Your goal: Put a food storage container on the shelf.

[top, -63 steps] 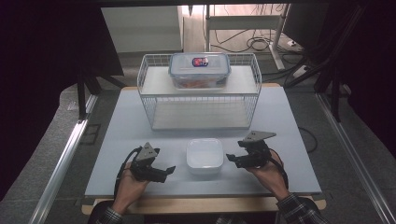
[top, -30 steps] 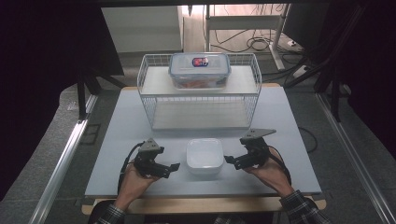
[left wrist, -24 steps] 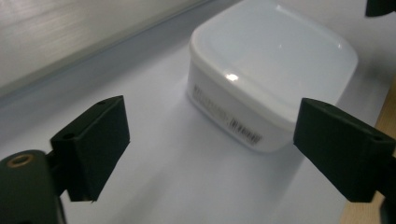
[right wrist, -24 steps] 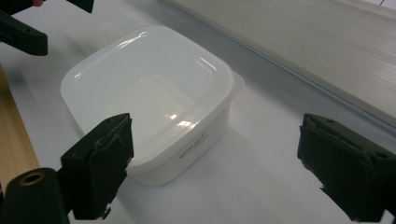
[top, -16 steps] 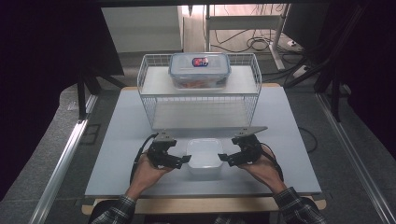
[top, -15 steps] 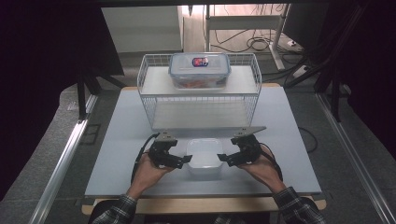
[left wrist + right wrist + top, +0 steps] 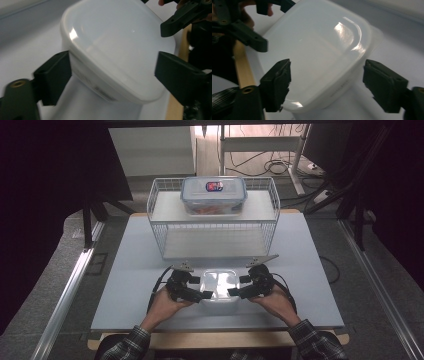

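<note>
A white rounded plastic container (image 7: 220,289) sits near the table's front edge. My left gripper (image 7: 201,288) reaches in from its left and my right gripper (image 7: 238,286) from its right. In the left gripper view the container (image 7: 117,50) lies between the jaws of the left gripper (image 7: 112,67), and the right gripper (image 7: 180,17) is at the far side. In the right gripper view the right gripper (image 7: 328,72) straddles the container (image 7: 317,50). Both pairs of jaws have just been closing around it, with a gap still showing at one jaw of each.
A white wire rack (image 7: 215,227) stands behind the container, and a clear lidded food box (image 7: 214,195) rests on its top shelf. The pale table (image 7: 125,285) has a wooden front strip (image 7: 210,339) close under my hands. Dark floor and cables surround the table.
Both grippers have come inward from either side of the white container and now straddle its ends. Their jaws have narrowed.
</note>
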`<state>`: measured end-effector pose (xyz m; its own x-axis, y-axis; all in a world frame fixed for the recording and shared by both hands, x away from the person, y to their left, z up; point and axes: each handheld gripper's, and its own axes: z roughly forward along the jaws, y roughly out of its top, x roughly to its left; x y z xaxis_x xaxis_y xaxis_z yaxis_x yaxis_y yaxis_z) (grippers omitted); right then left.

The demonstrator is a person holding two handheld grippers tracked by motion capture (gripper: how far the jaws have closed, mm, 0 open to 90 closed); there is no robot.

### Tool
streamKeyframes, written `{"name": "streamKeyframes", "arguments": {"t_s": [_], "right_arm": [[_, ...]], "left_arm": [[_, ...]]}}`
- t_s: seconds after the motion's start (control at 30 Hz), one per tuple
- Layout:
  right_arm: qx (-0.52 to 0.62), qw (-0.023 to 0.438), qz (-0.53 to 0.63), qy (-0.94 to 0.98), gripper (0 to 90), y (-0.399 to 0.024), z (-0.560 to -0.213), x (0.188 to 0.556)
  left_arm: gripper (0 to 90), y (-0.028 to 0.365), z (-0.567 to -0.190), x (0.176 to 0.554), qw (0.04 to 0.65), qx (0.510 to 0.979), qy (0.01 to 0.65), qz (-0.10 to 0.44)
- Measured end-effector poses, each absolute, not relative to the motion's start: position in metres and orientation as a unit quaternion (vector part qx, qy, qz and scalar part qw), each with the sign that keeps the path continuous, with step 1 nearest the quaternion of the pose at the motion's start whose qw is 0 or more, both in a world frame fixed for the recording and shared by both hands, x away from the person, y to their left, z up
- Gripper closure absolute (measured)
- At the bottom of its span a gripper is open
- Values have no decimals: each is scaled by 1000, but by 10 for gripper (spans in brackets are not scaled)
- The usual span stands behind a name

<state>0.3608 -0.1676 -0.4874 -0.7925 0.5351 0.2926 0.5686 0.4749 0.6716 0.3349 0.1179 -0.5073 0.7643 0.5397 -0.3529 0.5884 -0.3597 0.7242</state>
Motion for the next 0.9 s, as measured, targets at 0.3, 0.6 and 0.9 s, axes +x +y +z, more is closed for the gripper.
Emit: {"name": "streamKeyframes", "arguments": {"t_s": [0.3,0.6,0.9], "right_arm": [[-387,30,-416,-822,627,-184,-477,345],[-399,12,-440,-804,792,-190,-472,341],[-391,-32,-452,-801,791,-184,-474,339]], "left_arm": [[611,133,-503,314,484,776,403,-26],[790,132,-498,307,489,757,433,12],[790,130,-496,308,487,751,444,32]]}}
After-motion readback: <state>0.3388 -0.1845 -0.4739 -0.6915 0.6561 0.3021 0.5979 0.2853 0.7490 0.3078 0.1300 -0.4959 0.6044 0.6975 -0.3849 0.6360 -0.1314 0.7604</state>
